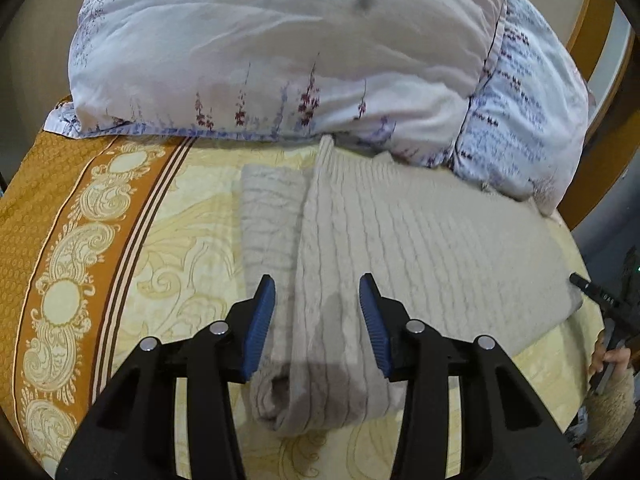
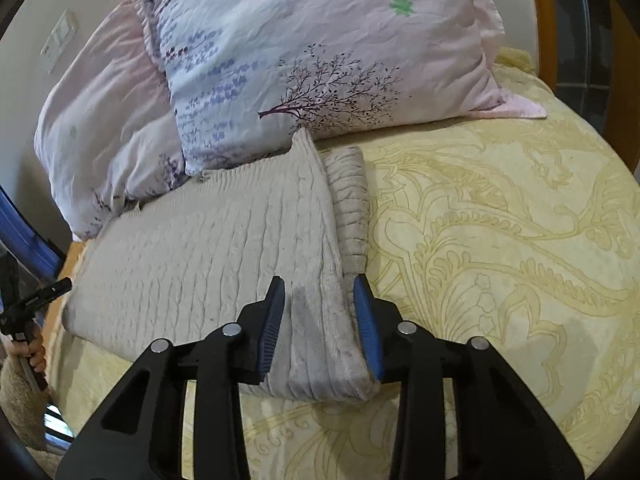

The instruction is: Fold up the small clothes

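A beige ribbed knit garment (image 1: 400, 240) lies flat on the bed, with its sleeves folded in along both ends. My left gripper (image 1: 317, 304) is open and sits just above the garment's left end, its blue pads (image 1: 260, 320) on either side of the folded sleeve. My right gripper (image 2: 320, 308) is open above the garment's right end (image 2: 316, 320), its blue pads (image 2: 366, 320) straddling the folded edge. Neither gripper holds the cloth. The right gripper also shows at the right edge of the left wrist view (image 1: 600, 300).
Two floral pillows (image 1: 280, 48) (image 2: 320, 48) lie at the head of the bed, touching the garment's far edge. The bedsheet (image 2: 500, 240) is yellow with an orange patterned border (image 1: 52, 240). A wooden bed frame (image 1: 596, 28) is at the far right.
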A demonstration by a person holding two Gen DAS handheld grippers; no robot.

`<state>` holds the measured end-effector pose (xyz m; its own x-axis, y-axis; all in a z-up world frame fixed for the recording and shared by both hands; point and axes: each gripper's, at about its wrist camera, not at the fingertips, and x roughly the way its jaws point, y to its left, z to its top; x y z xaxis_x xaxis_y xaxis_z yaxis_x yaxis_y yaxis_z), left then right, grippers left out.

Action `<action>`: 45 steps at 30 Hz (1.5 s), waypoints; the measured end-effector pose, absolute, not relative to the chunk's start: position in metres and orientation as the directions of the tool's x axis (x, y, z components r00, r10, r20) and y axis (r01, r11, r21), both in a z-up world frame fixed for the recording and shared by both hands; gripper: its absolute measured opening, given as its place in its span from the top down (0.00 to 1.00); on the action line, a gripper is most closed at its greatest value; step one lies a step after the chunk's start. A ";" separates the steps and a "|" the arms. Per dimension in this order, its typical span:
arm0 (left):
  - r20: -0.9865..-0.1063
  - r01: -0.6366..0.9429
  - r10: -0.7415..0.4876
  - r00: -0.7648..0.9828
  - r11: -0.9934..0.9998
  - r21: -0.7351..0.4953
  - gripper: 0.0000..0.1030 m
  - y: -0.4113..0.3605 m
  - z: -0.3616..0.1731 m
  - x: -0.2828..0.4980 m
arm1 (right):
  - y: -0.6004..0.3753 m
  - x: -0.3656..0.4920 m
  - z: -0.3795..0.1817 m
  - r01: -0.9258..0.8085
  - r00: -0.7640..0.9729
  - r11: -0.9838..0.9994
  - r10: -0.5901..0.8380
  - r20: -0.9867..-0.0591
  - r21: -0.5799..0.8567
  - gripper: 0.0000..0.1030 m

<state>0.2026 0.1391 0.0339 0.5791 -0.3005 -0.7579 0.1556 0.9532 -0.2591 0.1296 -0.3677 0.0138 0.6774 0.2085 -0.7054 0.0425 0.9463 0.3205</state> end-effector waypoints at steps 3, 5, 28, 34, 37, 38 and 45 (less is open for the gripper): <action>-0.770 0.160 -0.291 0.568 0.957 -0.243 0.61 0.136 0.028 0.200 | -0.366 0.128 0.014 0.036 0.681 0.952 0.198 -0.705 0.302 0.69; -0.778 0.168 -0.290 0.558 0.957 -0.236 0.65 0.133 0.024 0.199 | -0.366 0.129 0.013 0.038 0.677 0.953 0.197 -0.709 0.301 0.70; -0.745 0.180 -0.407 0.528 0.911 -0.370 0.93 0.146 0.027 0.187 | -0.358 0.100 0.038 0.024 0.739 0.959 0.172 -0.652 0.281 0.90; -0.758 0.187 -0.409 0.508 0.911 -0.366 0.93 0.154 0.022 0.182 | -0.364 0.101 0.022 0.082 0.699 0.959 0.139 -0.701 0.272 0.92; -0.762 0.184 -0.403 0.508 0.914 -0.361 0.93 0.154 0.017 0.181 | -0.366 0.105 0.014 0.099 0.684 0.954 0.140 -0.716 0.282 0.92; -0.762 0.186 -0.401 0.509 0.915 -0.358 0.93 0.153 0.016 0.180 | -0.365 0.106 0.013 0.099 0.683 0.957 0.134 -0.718 0.273 0.92; -0.749 0.170 -0.393 0.533 0.917 -0.360 0.76 0.159 0.023 0.175 | -0.360 0.103 0.034 0.105 0.728 0.960 0.104 -0.678 0.261 0.57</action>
<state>0.1749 0.1588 0.0227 0.5328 -0.3930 -0.7495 0.1705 0.9173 -0.3599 0.1031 -0.3601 0.0340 0.7279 0.1042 -0.6777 0.1054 0.9596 0.2607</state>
